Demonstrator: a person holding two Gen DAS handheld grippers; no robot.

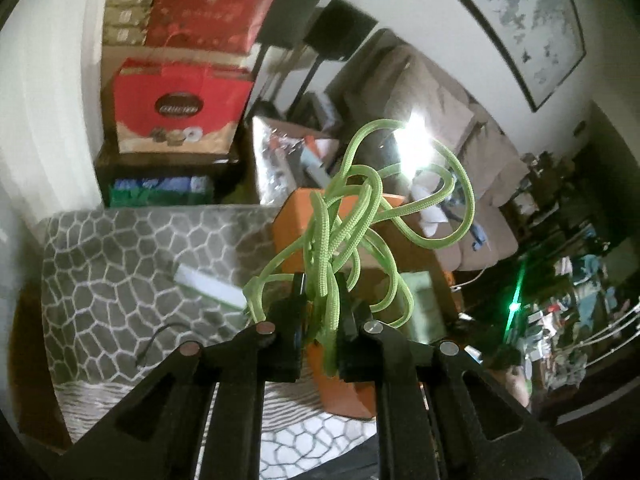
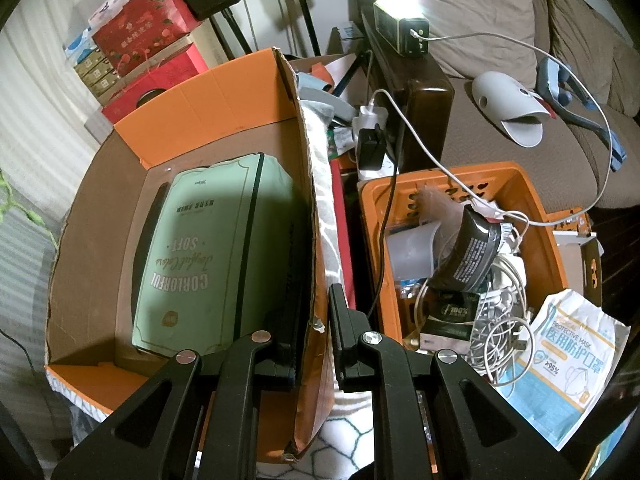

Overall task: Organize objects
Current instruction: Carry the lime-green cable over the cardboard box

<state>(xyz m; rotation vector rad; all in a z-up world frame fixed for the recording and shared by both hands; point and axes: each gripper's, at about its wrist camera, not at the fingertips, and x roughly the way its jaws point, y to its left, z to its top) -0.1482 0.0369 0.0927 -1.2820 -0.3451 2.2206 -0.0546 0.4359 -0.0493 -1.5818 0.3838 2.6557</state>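
The left gripper [image 1: 320, 304] pinches a tangled green cord [image 1: 360, 216], lifted just in front of the orange cardboard box [image 2: 224, 92]. The right gripper [image 2: 318, 320] straddles that box's right wall, apparently clamped on it. Inside lies a green tissue pack [image 2: 216, 248]. Best to steady the wall, carry the cord over the rim, then lower every loop inside before releasing.

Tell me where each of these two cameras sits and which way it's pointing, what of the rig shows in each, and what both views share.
Left wrist: sits on the left gripper, facing across a patterned blanket toward stacked red boxes; its fingers pinch a green cord.
Right wrist: sits on the right gripper, looking down at the orange cardboard box, clamping its wall; an orange basket lies beside.
Shared: orange box, mint-green pack, red boxes, sofa.
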